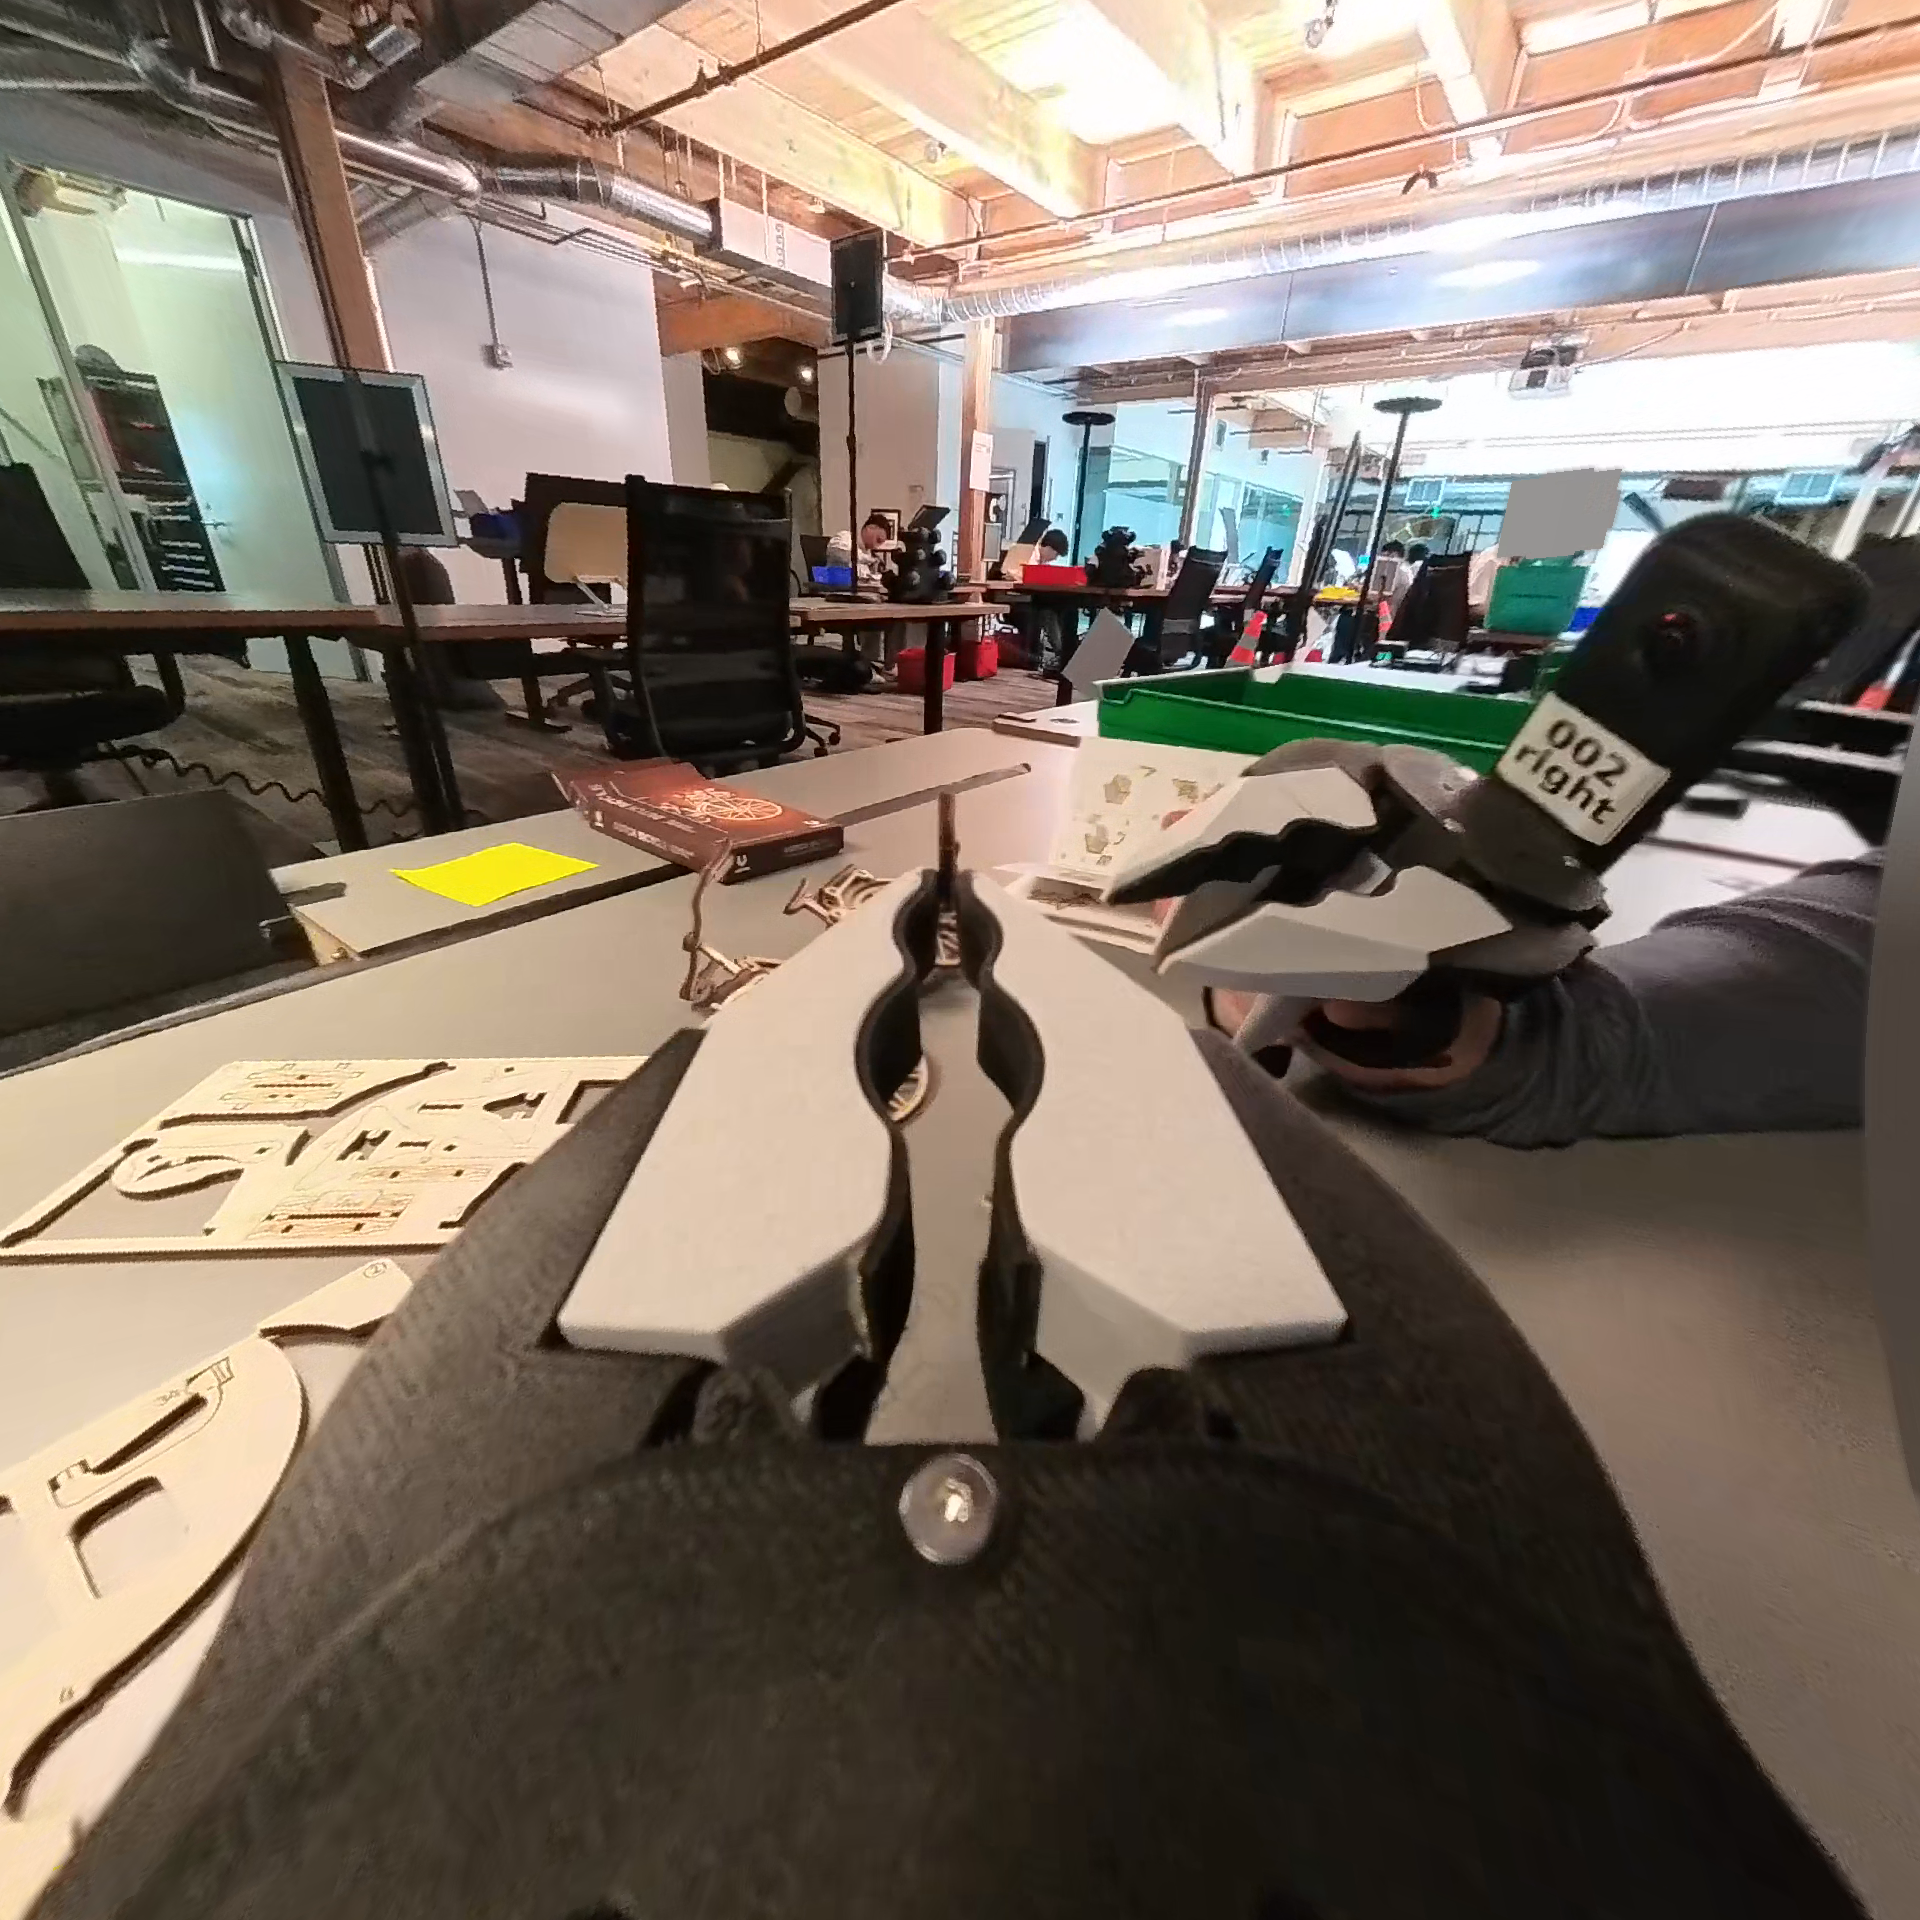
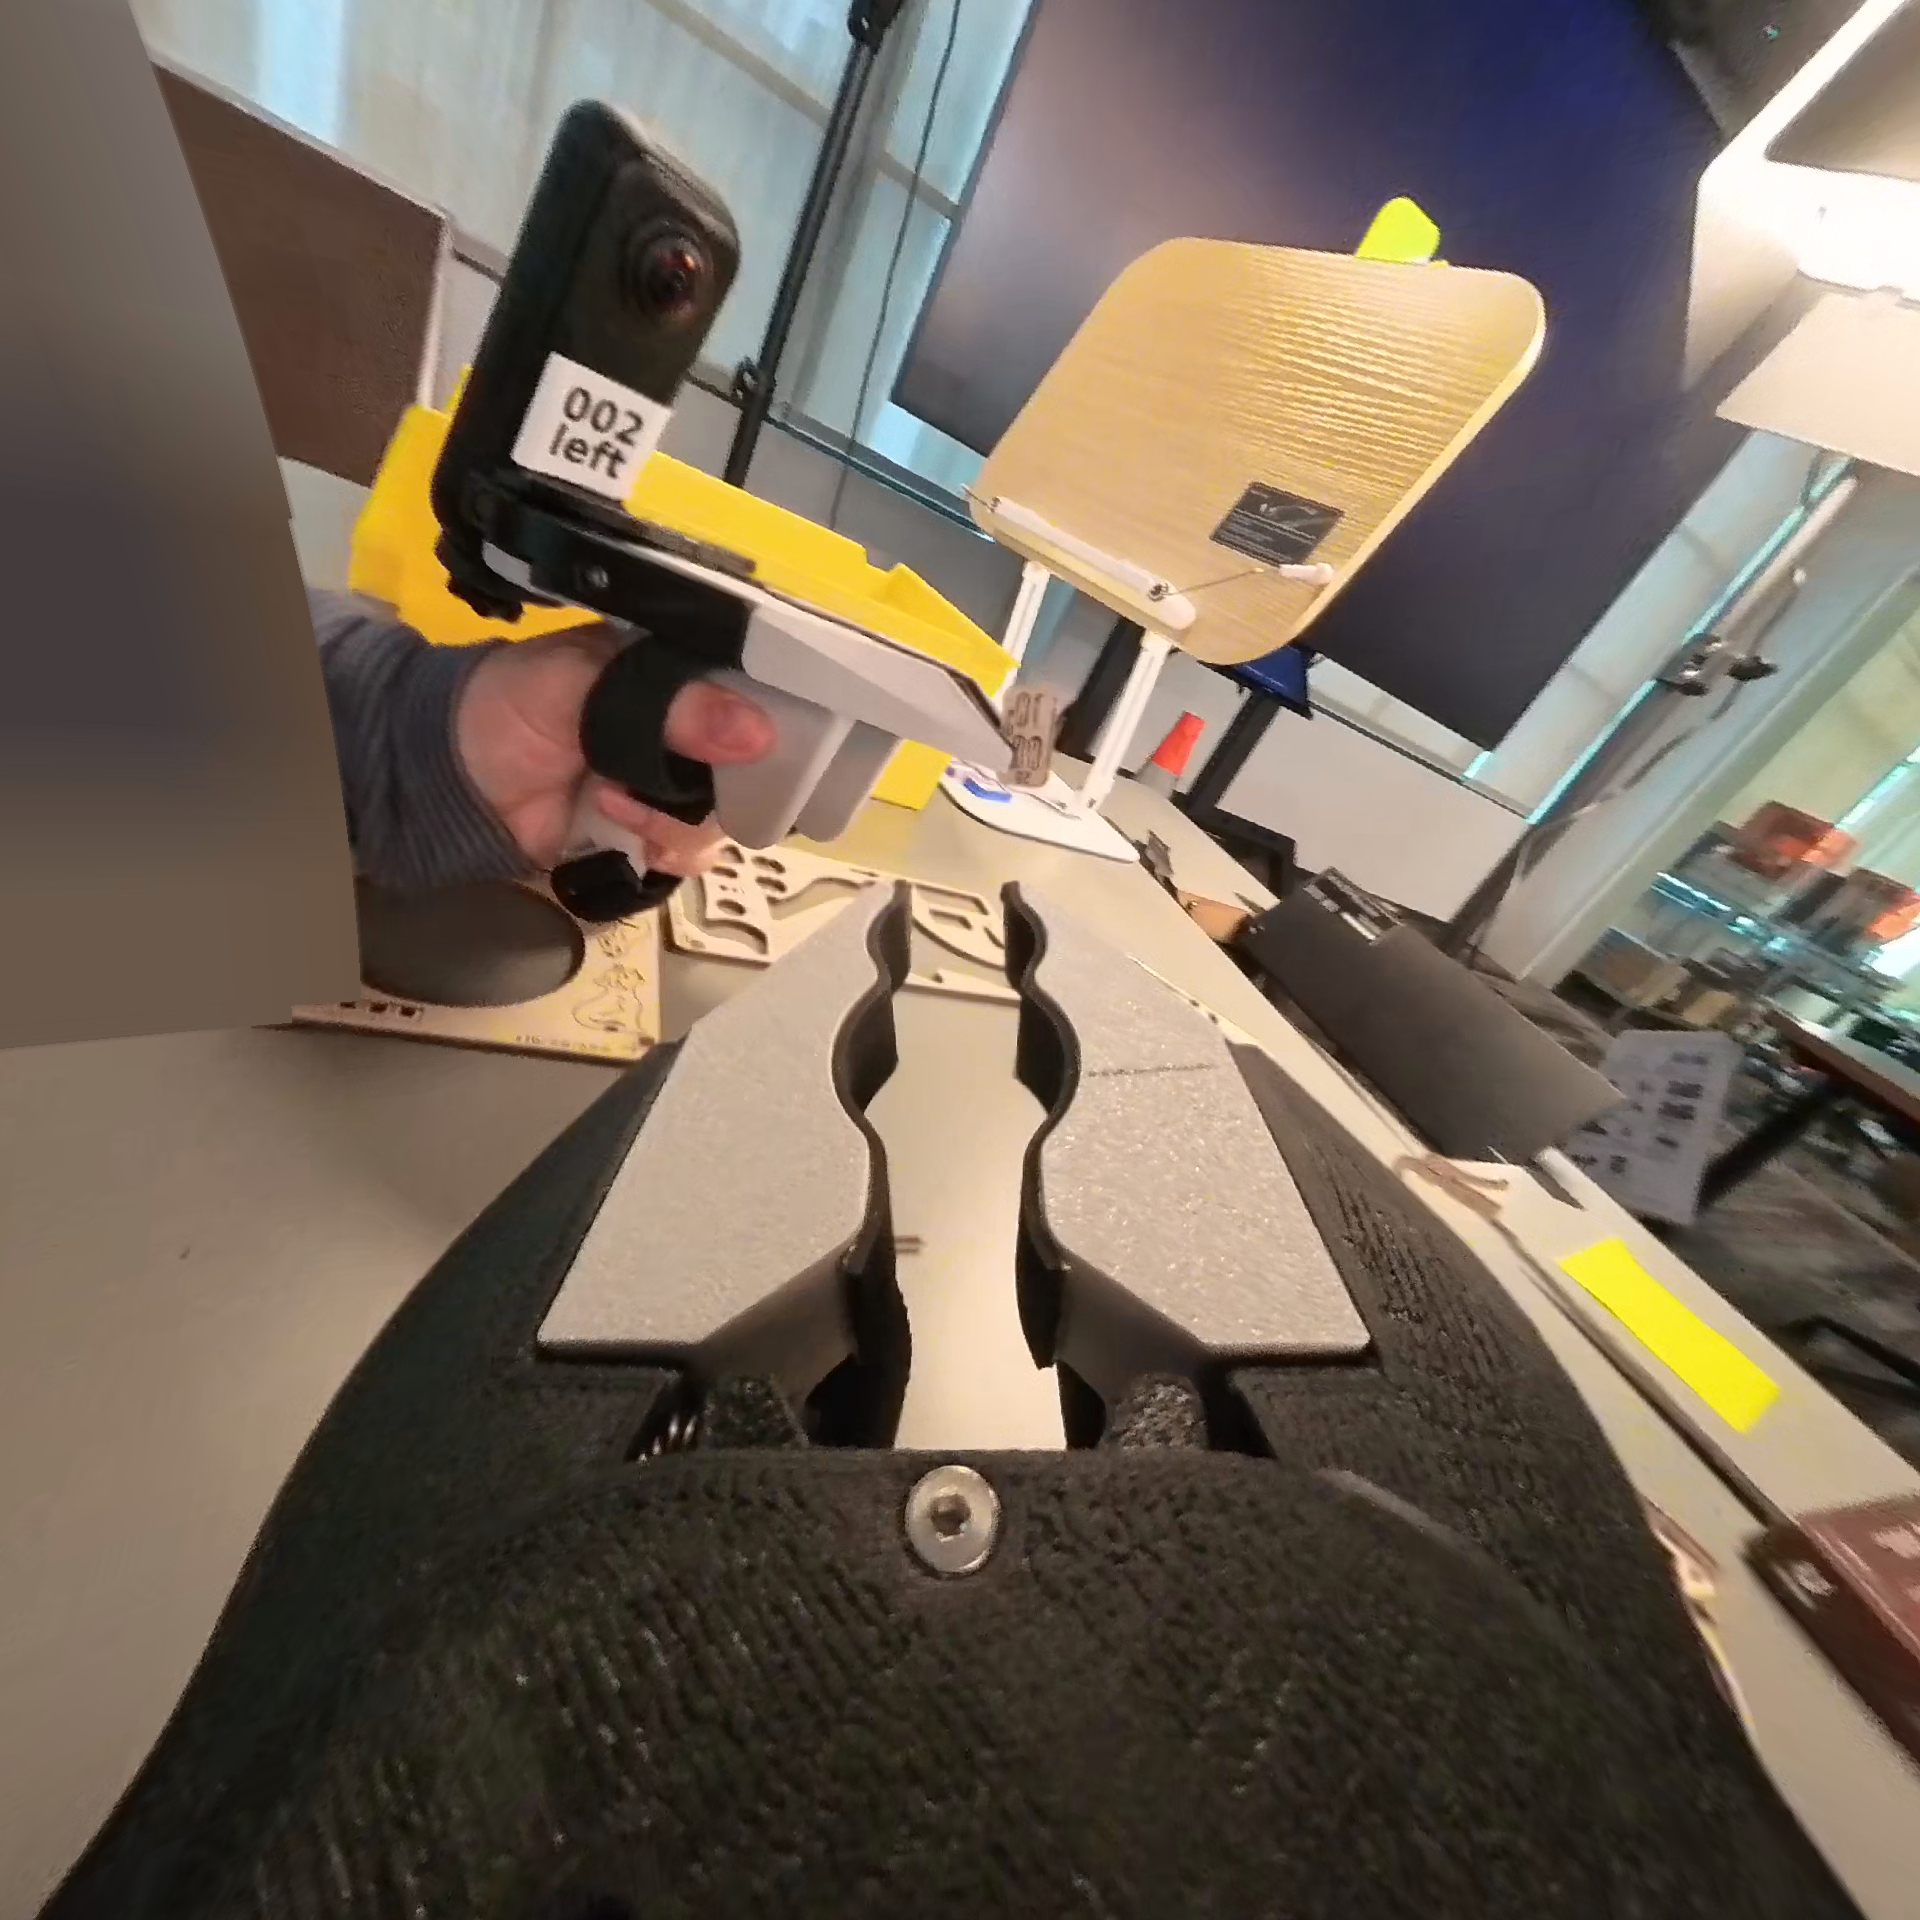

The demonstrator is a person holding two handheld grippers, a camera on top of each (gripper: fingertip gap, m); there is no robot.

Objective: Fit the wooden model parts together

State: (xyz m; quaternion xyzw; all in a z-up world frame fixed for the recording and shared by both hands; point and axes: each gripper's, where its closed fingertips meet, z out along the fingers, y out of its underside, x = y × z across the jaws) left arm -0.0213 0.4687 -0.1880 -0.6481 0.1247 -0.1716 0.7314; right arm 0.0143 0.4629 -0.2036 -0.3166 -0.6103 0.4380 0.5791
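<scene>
The left gripper pinches a thin wooden piece at its tips; the right gripper gapes narrowly, empty. Squeeze crookedly and that piece may twist loose or snap.

Open office under an exposed timber ceiling and silver ducts. Black mesh chair sits by long desks; glass partitions glow behind. A big dark screen fills the other side.
</scene>
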